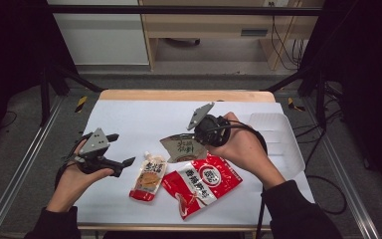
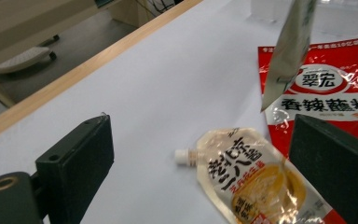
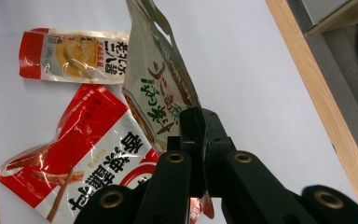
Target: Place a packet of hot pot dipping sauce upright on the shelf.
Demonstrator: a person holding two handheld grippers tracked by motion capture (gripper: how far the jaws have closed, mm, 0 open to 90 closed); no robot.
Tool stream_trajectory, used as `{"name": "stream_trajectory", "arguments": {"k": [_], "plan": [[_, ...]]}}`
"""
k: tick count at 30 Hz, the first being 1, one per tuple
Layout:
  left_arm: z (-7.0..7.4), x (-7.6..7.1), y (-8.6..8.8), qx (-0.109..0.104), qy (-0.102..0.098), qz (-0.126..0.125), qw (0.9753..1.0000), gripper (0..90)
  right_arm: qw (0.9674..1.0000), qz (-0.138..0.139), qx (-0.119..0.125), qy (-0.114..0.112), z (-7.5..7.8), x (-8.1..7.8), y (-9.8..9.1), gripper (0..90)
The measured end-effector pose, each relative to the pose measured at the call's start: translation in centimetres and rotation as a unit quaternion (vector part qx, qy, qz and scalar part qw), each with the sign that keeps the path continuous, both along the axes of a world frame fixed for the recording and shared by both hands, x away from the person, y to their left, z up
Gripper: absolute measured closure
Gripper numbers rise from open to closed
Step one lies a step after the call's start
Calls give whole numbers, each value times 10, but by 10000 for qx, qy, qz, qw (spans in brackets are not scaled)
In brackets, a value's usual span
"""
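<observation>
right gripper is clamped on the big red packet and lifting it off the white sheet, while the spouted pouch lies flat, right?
Not quite: the right gripper is clamped on the grey-green sachet, as the right gripper view shows. The red packet lies flat, as does the spouted pouch.

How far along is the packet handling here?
Done: nothing sits in the clear plastic tray yet. In hand: the right gripper is shut on the beige-and-brown flat sauce packet, lifted off the white table sheet. Left: the spouted yellow-and-red pouch lies between the open left gripper's jaws, ungripped; the big red foil bag lies untouched.
</observation>
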State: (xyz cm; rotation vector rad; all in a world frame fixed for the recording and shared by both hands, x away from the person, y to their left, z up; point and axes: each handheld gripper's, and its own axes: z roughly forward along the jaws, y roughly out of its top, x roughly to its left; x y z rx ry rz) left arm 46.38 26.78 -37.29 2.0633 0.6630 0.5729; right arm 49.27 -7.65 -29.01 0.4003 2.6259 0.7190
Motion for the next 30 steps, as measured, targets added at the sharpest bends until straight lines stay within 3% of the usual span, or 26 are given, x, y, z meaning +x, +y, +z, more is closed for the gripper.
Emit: {"name": "stream_trajectory", "arguments": {"k": [7, 11, 23, 30], "plan": [[-27, 5, 20, -210, 196, 388, 9988, 52, 10000, -52, 62, -19, 7, -1, -12, 900], [-39, 10, 29, -342, 203, 648, 9971, 52, 9999, -87, 56, -51, 12, -1, -19, 900], [-56, 8, 44, -552, 14, 1231, 9909, 53, 9994, -250, 159, -169, 27, -1, -43, 900], [-61, -3, 44, -456, -57, 1349, 9898, 53, 9986, -388, 256, -262, 36, 0, -57, 900]]}}
